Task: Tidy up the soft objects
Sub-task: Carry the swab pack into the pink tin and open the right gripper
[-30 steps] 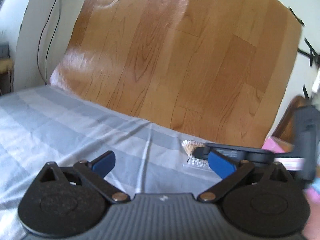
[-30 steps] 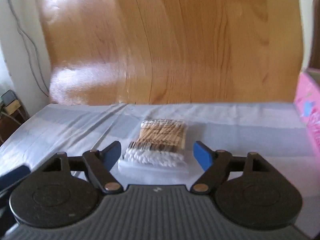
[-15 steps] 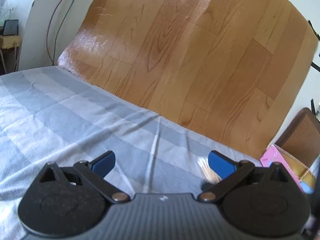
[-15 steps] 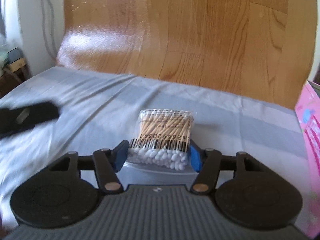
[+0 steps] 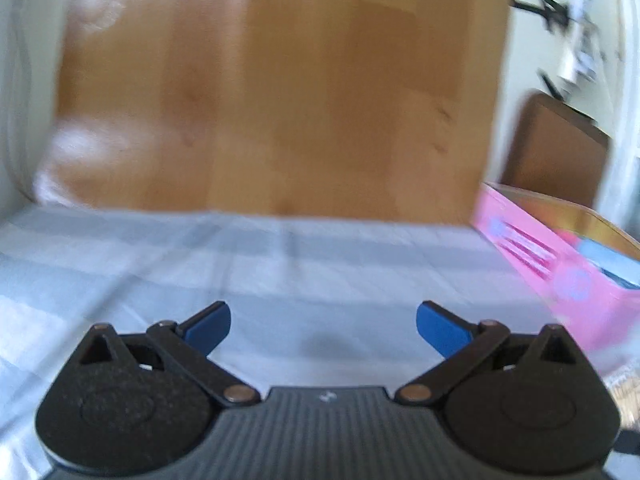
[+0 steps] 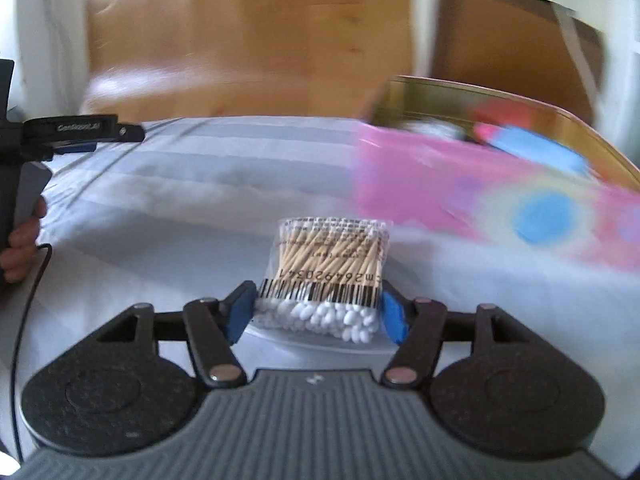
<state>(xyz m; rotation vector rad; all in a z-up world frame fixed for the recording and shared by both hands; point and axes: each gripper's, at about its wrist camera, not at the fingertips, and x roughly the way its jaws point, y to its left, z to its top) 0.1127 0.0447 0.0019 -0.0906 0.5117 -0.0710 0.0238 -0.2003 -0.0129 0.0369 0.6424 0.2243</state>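
Now, the right gripper has its 2 blue pads pressed against the sides of the clear plastic packet of wooden cotton swabs, low centre of the right wrist view. It is clamped at the white-tipped end, just under the barcode strip, probably because the bundle is firmest there. The packet looks raised just above the pale blue-and-white striped sheet, though blur makes that hard to confirm. Upper right sits the pink cardboard box with an open top, near the packet, other items already inside; I'd judge that's the destination. Over in the left wrist view, the left gripper hangs with its blue fingers spread wide on nothing, the box at its right edge. It seems to be keeping clear of the carry.
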